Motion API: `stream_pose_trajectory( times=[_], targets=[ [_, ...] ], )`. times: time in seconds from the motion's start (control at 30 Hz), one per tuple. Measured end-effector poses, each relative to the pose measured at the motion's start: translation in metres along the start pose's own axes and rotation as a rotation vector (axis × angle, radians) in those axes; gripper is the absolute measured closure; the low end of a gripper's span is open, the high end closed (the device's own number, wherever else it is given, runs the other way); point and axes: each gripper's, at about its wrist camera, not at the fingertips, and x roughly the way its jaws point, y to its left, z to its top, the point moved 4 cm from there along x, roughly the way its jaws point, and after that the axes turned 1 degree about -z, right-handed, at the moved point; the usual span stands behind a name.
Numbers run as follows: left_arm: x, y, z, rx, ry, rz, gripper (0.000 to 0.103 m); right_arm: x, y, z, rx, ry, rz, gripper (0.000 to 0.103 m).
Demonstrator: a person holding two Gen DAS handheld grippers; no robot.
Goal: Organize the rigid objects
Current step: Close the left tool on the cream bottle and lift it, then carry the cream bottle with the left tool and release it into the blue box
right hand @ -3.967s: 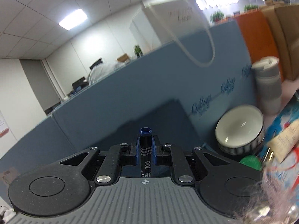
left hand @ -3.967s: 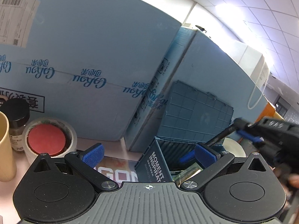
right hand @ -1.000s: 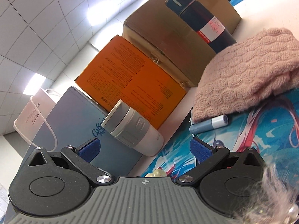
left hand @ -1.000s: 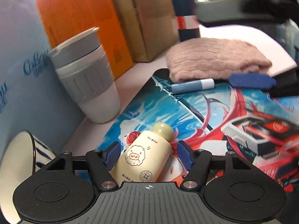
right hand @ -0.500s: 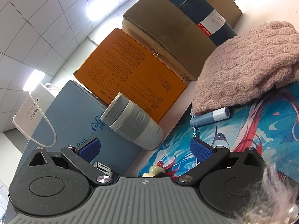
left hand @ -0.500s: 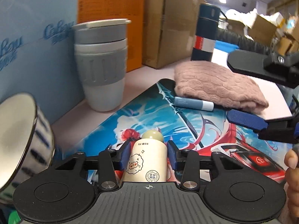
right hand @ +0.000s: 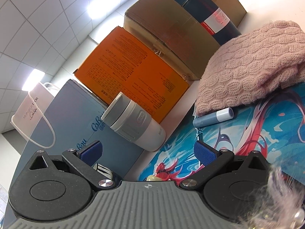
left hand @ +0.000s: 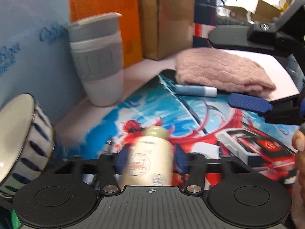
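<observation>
1. Though closed narrow on the bottle (left hand: 150, 152), with the left gripper (left hand: 150, 160) jaws just eased a touch wider; pads against both its sides, cap pointing to 12 o'clock, at 6 o'clock over the mat (left hand: 144, 105).
2. Spread wide on the right gripper (right hand: 146, 150), with nothing between.
3. Hemmed in at 9 o'clock by a striped glazed bowl (left hand: 21, 133) tipped on its side, at 10 by a ribbed grey-sleeved cup (left hand: 97, 61).
4. Walled at 11 to 12 by orange box (left hand: 103, 0) and brown box (left hand: 167, 19), both cardboard, flat-faced.
5. Blocked at 1 to 2 by a soft pink knit (left hand: 221, 70), a smooth blue tube (left hand: 194, 90) lying just beside its near edge.
6. Open across the mat's middle: flat, glossy, printed blue and red.
7. Blurred on the bottle: cream, rounded, cartoon label.
</observation>
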Motion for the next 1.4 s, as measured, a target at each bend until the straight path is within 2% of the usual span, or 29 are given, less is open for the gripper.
stream_pose_trajectory(
  times=[0.13,0.33,0.43,0.6,0.73,0.83,0.93,1.03,1.13,1.23,1.4],
  targets=[
    [-0.009,0.003,-0.004,-0.030,-0.043,0.021,0.061,0.001,-0.001,-0.001,0.001,0.002,-0.003,0.000],
    [-0.052,0.009,-0.006,-0.087,-0.189,0.025,0.062,0.003,0.000,-0.004,-0.007,0.008,-0.007,0.000],
    [-0.082,0.009,-0.004,-0.069,-0.295,0.059,0.063,0.004,-0.001,-0.005,-0.005,0.015,-0.005,0.000],
    [-0.134,0.018,0.003,-0.107,-0.473,0.081,0.063,0.009,-0.001,-0.011,-0.013,0.035,-0.019,0.000],
    [-0.173,0.026,0.006,-0.122,-0.586,0.107,0.063,0.011,-0.001,-0.014,-0.027,0.041,-0.027,0.000],
    [-0.203,0.038,0.005,-0.148,-0.651,0.145,0.063,0.012,0.000,-0.014,-0.030,0.047,-0.024,0.000],
    [-0.234,0.051,0.000,-0.144,-0.700,0.223,0.063,0.011,0.001,-0.014,-0.034,0.042,-0.019,0.000],
    [-0.262,0.063,-0.012,-0.109,-0.728,0.332,0.063,0.010,0.002,-0.014,-0.034,0.037,-0.014,0.000],
    [-0.276,0.075,-0.028,-0.072,-0.723,0.478,0.063,0.009,0.003,-0.013,-0.033,0.028,-0.007,0.000],
    [-0.280,0.090,-0.041,-0.087,-0.694,0.543,0.063,0.012,0.001,-0.014,-0.021,0.040,-0.015,0.000],
    [-0.269,0.099,-0.059,-0.046,-0.611,0.642,0.063,0.013,0.004,-0.015,-0.040,0.039,-0.014,0.000]
  ],
)
